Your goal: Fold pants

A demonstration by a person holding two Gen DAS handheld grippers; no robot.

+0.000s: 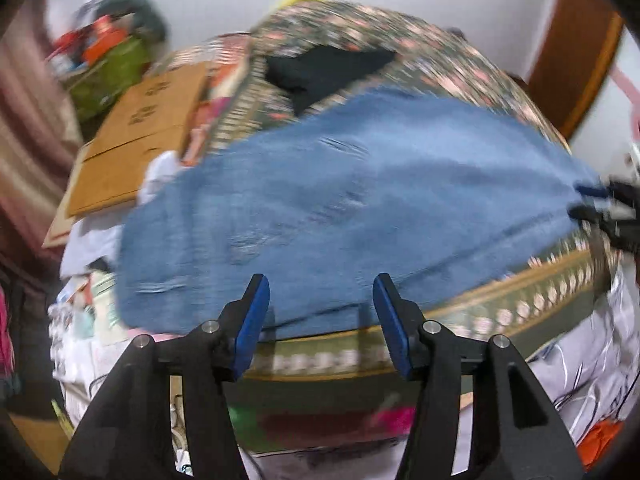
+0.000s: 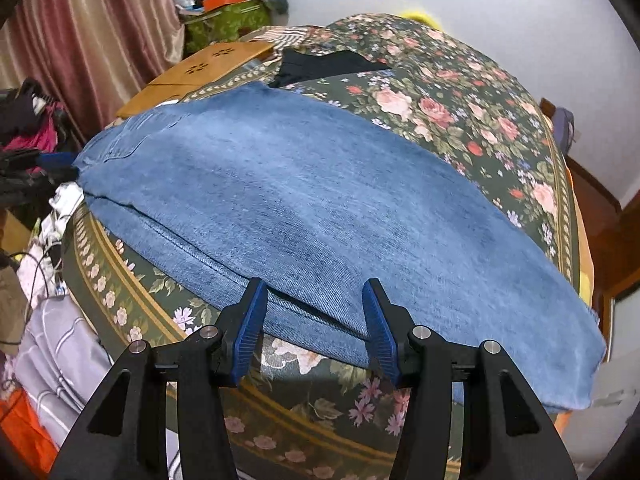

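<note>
Standing half open, the left claw [image 1: 321,300] holds nothing; it hangs just off the near edge of the blue pants [image 1: 340,200]. The right claw [image 2: 314,304] has its fingers on each side of the pants' near edge, but I cannot tell if they pinch it. The pants lie folded long on the flowery bed cover [image 2: 460,112]. If a claw grabs only the top layer, the fold could slide crooked. The brown cardboard box [image 1: 140,132] has dark print, too blurry to read.
</note>
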